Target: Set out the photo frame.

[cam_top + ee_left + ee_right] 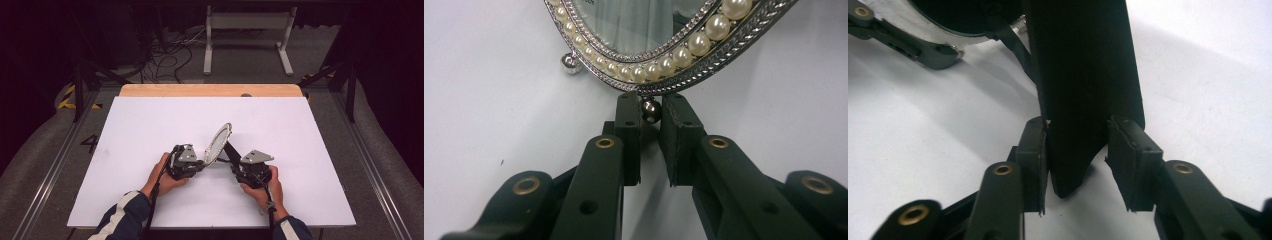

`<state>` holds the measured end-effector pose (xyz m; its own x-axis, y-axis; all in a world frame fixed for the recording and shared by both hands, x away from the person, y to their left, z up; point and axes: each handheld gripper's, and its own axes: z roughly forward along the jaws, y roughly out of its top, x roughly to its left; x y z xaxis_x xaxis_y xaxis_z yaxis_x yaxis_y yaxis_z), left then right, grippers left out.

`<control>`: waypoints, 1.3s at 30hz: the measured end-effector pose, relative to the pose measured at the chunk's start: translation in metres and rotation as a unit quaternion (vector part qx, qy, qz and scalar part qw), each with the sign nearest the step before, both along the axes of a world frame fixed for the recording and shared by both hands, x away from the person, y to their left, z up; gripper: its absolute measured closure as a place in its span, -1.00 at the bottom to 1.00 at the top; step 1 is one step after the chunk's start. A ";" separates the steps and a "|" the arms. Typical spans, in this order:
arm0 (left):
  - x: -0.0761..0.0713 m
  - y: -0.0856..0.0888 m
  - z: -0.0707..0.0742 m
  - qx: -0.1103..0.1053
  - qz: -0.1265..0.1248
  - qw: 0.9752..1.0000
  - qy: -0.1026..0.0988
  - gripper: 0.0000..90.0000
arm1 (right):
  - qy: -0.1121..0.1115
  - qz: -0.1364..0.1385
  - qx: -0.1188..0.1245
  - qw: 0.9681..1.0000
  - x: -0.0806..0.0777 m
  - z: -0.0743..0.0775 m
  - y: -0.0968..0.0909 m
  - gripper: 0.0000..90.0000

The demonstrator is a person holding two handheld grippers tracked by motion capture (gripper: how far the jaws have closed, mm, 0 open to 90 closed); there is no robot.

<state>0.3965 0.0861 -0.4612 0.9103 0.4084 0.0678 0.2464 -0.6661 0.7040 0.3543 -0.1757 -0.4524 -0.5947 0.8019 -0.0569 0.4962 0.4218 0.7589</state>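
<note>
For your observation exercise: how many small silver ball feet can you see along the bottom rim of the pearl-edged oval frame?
2. One ball foot sits between the left gripper jaws; the other ball foot is further along the frame rim, over the white table. More may be hidden.

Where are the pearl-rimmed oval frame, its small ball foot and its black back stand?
Oval frame [684, 52]: left gripper view, on its pearl rim.
Ball foot [651, 111]: left gripper view, on the dark ball between the pads.
Back stand [1083, 75]: right gripper view, on its flat black face.
</note>
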 end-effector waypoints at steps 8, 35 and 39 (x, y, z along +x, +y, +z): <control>-0.007 0.005 0.001 0.001 -0.004 1.000 -0.009 0.74 | -0.009 0.016 0.011 1.000 -0.004 0.005 -0.006 0.32; -0.022 0.005 0.024 -0.073 -0.040 0.996 -0.028 0.54 | -0.003 0.092 -0.027 0.995 -0.009 0.003 0.002 1.00; -0.023 0.001 0.024 -0.066 -0.043 0.996 -0.030 0.53 | -0.007 0.091 -0.034 0.995 -0.007 0.003 0.001 1.00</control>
<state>0.3738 0.0875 -0.4374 0.9384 0.3376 0.0732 0.1476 -0.5836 0.7985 0.3474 -0.1751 -0.4491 -0.7279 0.6758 -0.1161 0.3969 0.5534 0.7322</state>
